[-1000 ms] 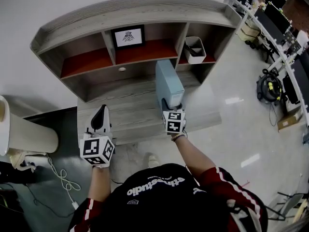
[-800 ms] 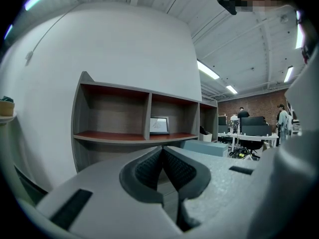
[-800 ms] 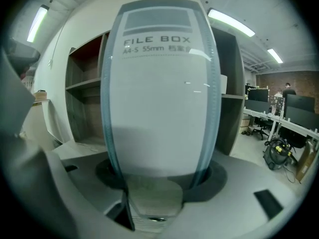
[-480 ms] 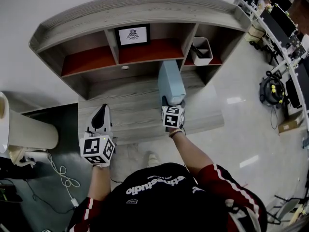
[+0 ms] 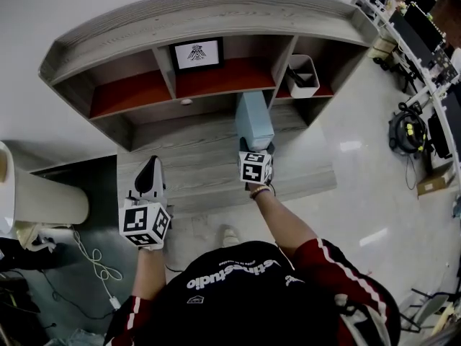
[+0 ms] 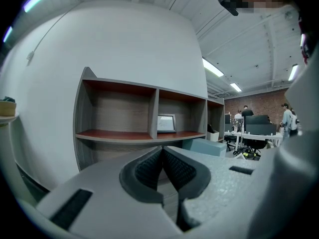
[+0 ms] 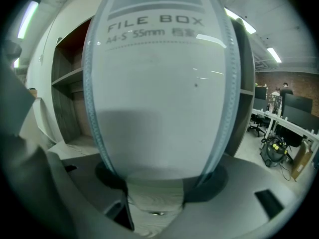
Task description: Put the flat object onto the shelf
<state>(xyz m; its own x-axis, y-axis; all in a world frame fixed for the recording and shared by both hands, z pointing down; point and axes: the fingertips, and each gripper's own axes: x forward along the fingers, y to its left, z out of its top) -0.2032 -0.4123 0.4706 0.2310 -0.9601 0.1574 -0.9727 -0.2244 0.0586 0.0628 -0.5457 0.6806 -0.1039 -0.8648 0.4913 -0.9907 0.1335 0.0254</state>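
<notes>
A light-blue file box (image 5: 253, 121) stands on its narrow edge on the grey wooden desk (image 5: 180, 161), its far end at the opening under the shelf (image 5: 216, 78). My right gripper (image 5: 252, 148) is shut on the box's near end. In the right gripper view the box (image 7: 159, 83) fills the picture, and both pads (image 7: 107, 179) press on its sides. My left gripper (image 5: 150, 167) hovers over the desk's left front, shut with nothing in it. In the left gripper view its pads (image 6: 149, 168) meet, and the box (image 6: 207, 146) shows beyond at the right.
The shelf's middle compartment holds a framed picture (image 5: 196, 52), the right one a white bin (image 5: 302, 76). The left compartment (image 5: 126, 92) has a bare red floor. A pale cylinder (image 5: 39, 197) and cables (image 5: 94, 258) lie left of the desk. Office desks (image 5: 425, 34) stand far right.
My right gripper has pushed the file box farther across the desk toward the shelf. The left gripper has stayed about where it was.
</notes>
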